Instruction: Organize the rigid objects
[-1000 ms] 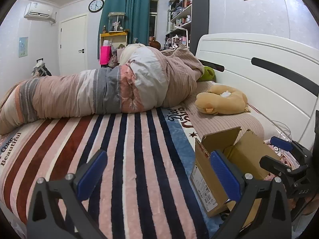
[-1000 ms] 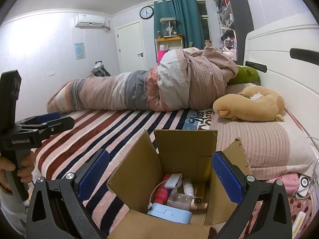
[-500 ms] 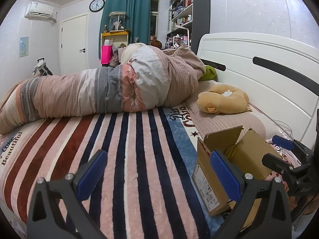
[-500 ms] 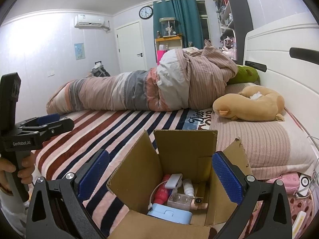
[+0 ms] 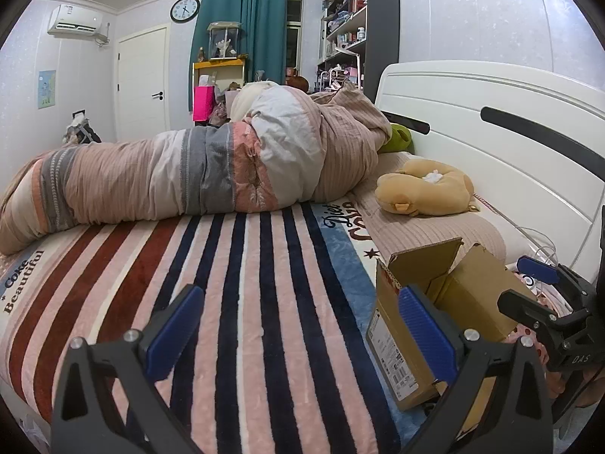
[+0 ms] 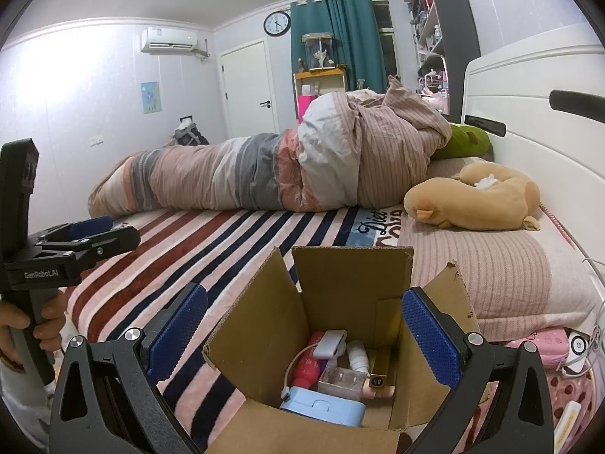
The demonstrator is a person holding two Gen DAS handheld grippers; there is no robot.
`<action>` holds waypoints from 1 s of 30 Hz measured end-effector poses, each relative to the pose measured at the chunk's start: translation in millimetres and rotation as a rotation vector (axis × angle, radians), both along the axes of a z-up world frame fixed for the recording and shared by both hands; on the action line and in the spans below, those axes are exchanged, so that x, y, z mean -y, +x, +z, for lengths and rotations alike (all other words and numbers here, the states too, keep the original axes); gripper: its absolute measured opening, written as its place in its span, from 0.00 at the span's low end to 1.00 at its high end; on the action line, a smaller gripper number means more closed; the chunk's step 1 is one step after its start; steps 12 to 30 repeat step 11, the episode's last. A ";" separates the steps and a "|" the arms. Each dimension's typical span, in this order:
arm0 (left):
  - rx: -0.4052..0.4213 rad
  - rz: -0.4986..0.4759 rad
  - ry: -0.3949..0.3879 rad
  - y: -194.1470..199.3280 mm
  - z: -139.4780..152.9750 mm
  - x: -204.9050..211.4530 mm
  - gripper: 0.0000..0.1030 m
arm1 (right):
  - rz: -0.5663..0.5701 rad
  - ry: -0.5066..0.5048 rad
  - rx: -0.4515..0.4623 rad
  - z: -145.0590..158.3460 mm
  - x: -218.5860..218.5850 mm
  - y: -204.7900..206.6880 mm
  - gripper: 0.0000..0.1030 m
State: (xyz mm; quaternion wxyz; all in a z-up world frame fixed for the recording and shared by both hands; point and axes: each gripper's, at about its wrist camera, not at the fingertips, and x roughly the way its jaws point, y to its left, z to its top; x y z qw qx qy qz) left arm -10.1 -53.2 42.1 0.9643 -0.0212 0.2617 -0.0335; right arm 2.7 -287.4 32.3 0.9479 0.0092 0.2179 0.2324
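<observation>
Cardboard box (image 6: 340, 302): brown, it is standing open on the bed with its flaps up, right in front of the right camera, at the side of the bed near the headboard.
Box contents: a light blue case (image 6: 325, 410) is lying nearest, then a clear plastic case (image 6: 340, 382), a red-pink bottle (image 6: 308, 369), a small white bottle (image 6: 357, 355), a gold tube (image 6: 380, 369) and a white adapter (image 6: 331, 342) with its cable.
Right tongs (image 6: 304, 333): the blue pads are standing wide apart above the near side of the box, and they are gripping nothing.
Left tongs (image 5: 300, 333): the pads are also spread wide and are holding nothing; they are hovering over the striped blanket (image 5: 227, 302), with the box just at their right pad.
Left tongs, seen from the right camera: they are hanging at the left edge, well apart from the box, with a hand (image 6: 22, 325) gripping the handle.
Pillow (image 6: 491, 276): it is lying just behind the box, in a beige ribbed cover.
Plush toy (image 6: 472, 204): yellow-tan, it is resting on the pillow, beside the white headboard (image 5: 491, 143).
Rolled duvet (image 5: 189, 178): it is stretching across the far side of the bed.
Back wall: a clock (image 5: 184, 9), a teal curtain (image 5: 245, 30) and a white door (image 5: 141, 83) are showing there.
</observation>
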 end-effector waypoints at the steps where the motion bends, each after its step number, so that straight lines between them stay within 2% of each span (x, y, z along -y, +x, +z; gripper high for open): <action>1: 0.000 0.000 0.001 -0.3 -0.5 -0.8 0.99 | 0.001 0.000 0.001 -0.4 0.8 0.1 1.00; 30: 0.001 0.006 0.005 -2.2 -2.8 -1.9 0.99 | 0.001 0.000 0.000 -0.4 1.2 0.3 1.00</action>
